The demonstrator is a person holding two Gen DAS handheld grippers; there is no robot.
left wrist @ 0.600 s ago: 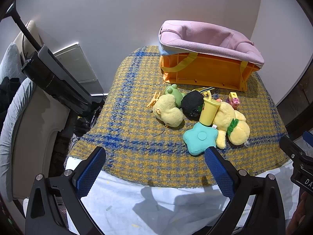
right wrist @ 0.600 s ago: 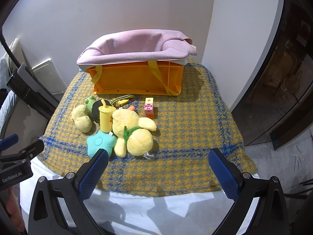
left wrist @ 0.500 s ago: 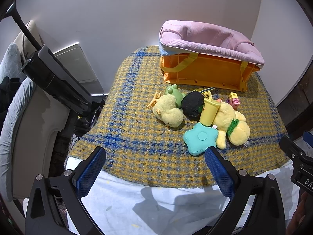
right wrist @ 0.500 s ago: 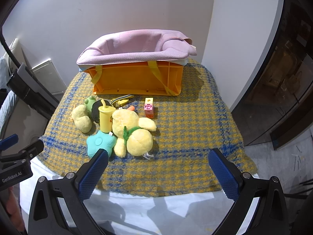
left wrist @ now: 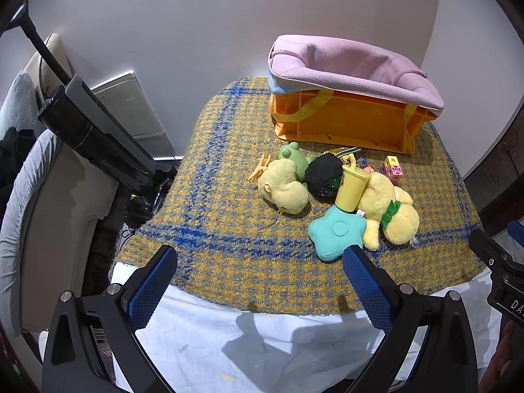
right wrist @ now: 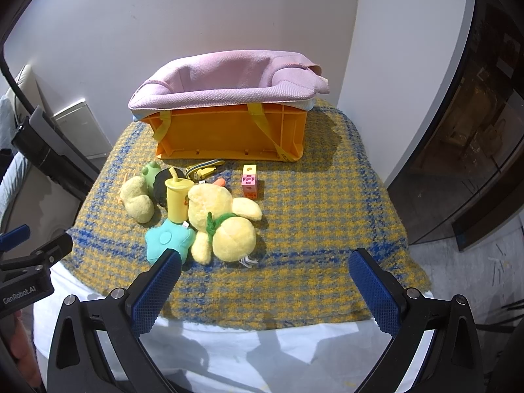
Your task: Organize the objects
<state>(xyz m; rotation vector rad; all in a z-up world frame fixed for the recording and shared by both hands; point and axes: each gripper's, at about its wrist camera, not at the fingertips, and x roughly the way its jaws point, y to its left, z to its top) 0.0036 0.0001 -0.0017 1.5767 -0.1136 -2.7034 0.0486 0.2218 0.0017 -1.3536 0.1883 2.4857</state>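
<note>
A pile of toys lies on the checked cloth: a large yellow plush (right wrist: 226, 219) (left wrist: 389, 209), a teal star cushion (right wrist: 167, 240) (left wrist: 337, 232), a yellow cup with straw (right wrist: 178, 198) (left wrist: 352, 188), a small yellow chick plush (right wrist: 137, 199) (left wrist: 283, 190), a green frog (right wrist: 151, 172) (left wrist: 291, 159), a black round toy (left wrist: 324, 175) and a pink cube (right wrist: 249, 185) (left wrist: 391, 170). An orange basket with pink liner (right wrist: 229, 131) (left wrist: 344, 121) stands behind them. My left gripper (left wrist: 260, 263) and right gripper (right wrist: 265, 267) are both open and empty, held at the table's front edge.
A yellow-and-blue checked cloth (right wrist: 311, 213) covers the table over a white sheet (right wrist: 229, 353). A black bar on a stand (left wrist: 95, 137) and a grey chair (left wrist: 19, 177) stand at the left. A dark glass cabinet (right wrist: 475, 131) is at the right.
</note>
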